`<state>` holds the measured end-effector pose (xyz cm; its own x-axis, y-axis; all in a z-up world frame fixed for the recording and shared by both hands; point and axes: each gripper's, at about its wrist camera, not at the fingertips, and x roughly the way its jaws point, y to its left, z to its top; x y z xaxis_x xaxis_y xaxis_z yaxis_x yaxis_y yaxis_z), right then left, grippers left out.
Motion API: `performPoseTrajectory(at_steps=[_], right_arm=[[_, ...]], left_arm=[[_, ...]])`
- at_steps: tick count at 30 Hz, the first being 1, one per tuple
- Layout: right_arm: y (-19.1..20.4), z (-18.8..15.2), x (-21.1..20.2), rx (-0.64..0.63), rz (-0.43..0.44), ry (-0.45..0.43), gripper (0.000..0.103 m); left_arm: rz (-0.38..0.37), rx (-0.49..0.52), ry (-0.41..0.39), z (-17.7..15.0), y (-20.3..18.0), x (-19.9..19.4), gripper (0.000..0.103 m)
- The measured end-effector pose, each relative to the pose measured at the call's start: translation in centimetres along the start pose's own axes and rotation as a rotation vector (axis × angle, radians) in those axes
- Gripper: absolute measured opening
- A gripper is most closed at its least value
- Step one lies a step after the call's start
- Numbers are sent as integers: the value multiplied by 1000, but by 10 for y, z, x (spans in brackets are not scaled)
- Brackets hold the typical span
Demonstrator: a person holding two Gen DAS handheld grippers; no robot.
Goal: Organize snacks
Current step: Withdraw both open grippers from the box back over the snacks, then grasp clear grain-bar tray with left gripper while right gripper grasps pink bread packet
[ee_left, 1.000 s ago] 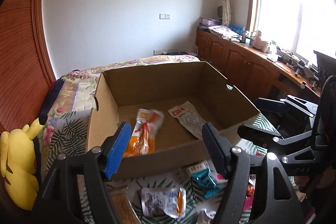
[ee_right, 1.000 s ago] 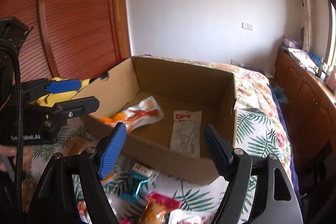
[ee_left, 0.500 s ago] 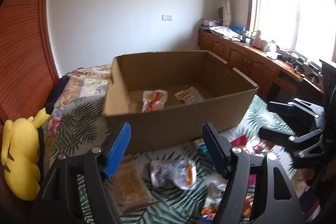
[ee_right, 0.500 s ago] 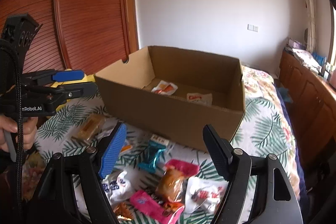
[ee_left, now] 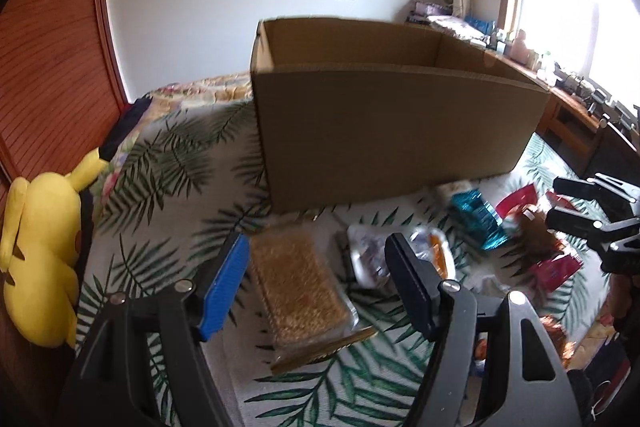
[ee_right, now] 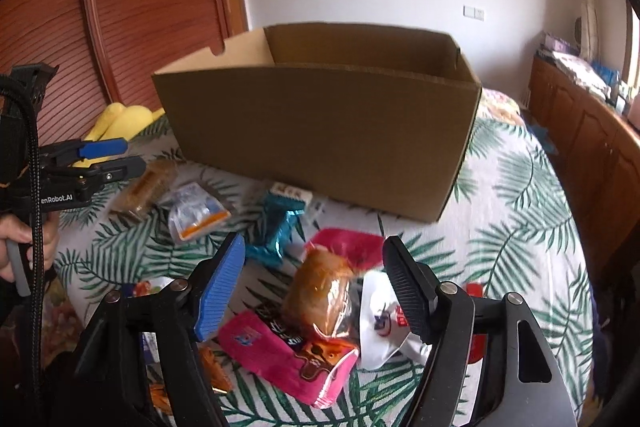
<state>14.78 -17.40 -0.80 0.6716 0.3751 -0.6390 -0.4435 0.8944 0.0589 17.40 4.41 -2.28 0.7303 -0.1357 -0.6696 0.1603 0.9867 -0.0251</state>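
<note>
The left gripper is seen with its jaws wide apart and nothing between the pads; the flat tan snack pack lies on the leaf-print bedspread in the lower centre of the left wrist view, framed by the 2 fingers but not touched. The right gripper is also spread with nothing gripped, though its jaws have just been closing a little; below it, in the lower centre of the right wrist view, an orange-brown bun pack rests on a pink packet.

The snacks are judged to be light, soft and crinkly, with slick film that may slide between the pads. The tan pack looks stiffer and flat, so it is probably best taken across its narrow width near the middle. The bun pack is likely squashy and is better pinched gently at its body or at a sealed end.

A cardboard box stands upright in the upper centre of both views, just behind the scattered packets; its inside is hidden from here. A teal packet, a clear sachet and a white packet lie close by, so a neighbour could be caught with the chosen one. The box's near wall must be cleared on the way in. A yellow plush toy sits at the left edge, well apart.
</note>
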Motion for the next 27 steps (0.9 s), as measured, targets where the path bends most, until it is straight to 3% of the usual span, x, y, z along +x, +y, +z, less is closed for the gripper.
performPoseTrajectory(at_steps=[9,20,27], right_arm=[[-9,-15,21,33,-14,51,72],[-11,-19,37,45,-43,109,66],[-4,-19,41,19,-71,118,66]], left_arm=[[43,-24,72,-16,10,24,71],[26,-45,105,-23,14,35,71],[22,-51,79,-26,15,33,56]])
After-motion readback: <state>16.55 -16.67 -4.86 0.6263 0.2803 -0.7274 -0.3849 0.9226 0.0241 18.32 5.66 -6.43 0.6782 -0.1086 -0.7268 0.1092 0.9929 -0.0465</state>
